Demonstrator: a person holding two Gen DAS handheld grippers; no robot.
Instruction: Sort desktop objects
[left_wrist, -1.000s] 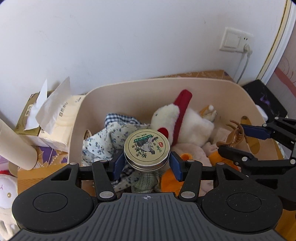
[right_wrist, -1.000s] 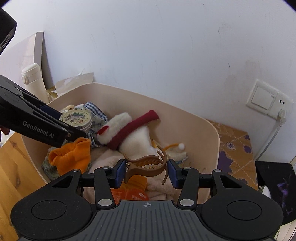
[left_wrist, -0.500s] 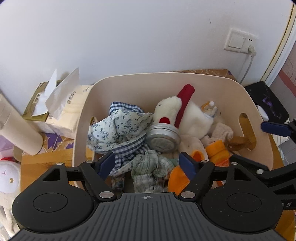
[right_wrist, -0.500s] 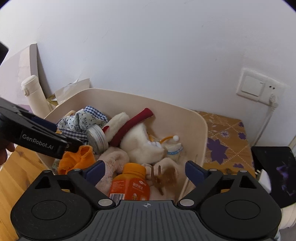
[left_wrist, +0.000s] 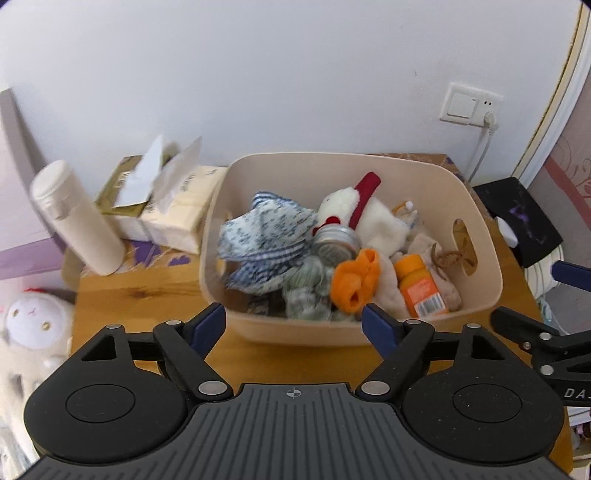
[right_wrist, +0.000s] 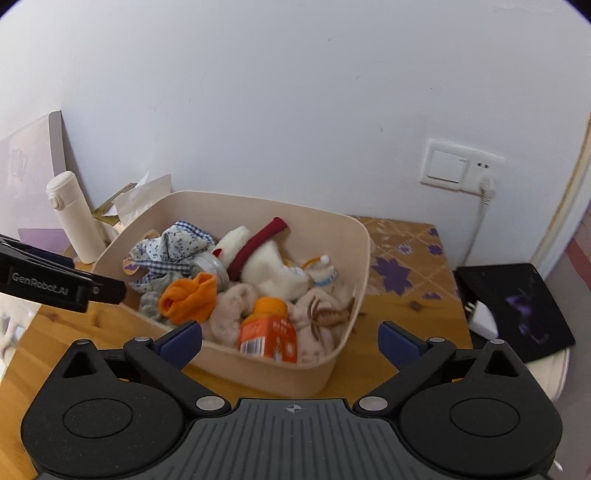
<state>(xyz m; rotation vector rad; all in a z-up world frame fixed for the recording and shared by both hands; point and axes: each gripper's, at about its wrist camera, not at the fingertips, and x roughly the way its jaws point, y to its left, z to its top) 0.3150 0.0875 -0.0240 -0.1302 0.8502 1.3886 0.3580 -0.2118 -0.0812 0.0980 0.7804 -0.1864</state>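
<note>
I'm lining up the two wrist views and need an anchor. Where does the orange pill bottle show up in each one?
Left wrist: the orange pill bottle lies at the right of the beige bin, right of the orange sock.
Right wrist: the bottle lies against the bin's near wall, just above centre between the fingers.
Shared landmark: the brown hair claw lies just right of the bottle in both.

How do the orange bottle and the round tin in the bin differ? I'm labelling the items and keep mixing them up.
The orange bottle is plastic-looking with an orange cap and a printed label with a barcode; the round tin is bare silver metal. The bottle lies at the bin's near edge beside the brown hair clip; the tin sits mid-bin, tilted on its side against the white plush toy. Both lie loose on the pile, held by neither gripper.
</note>
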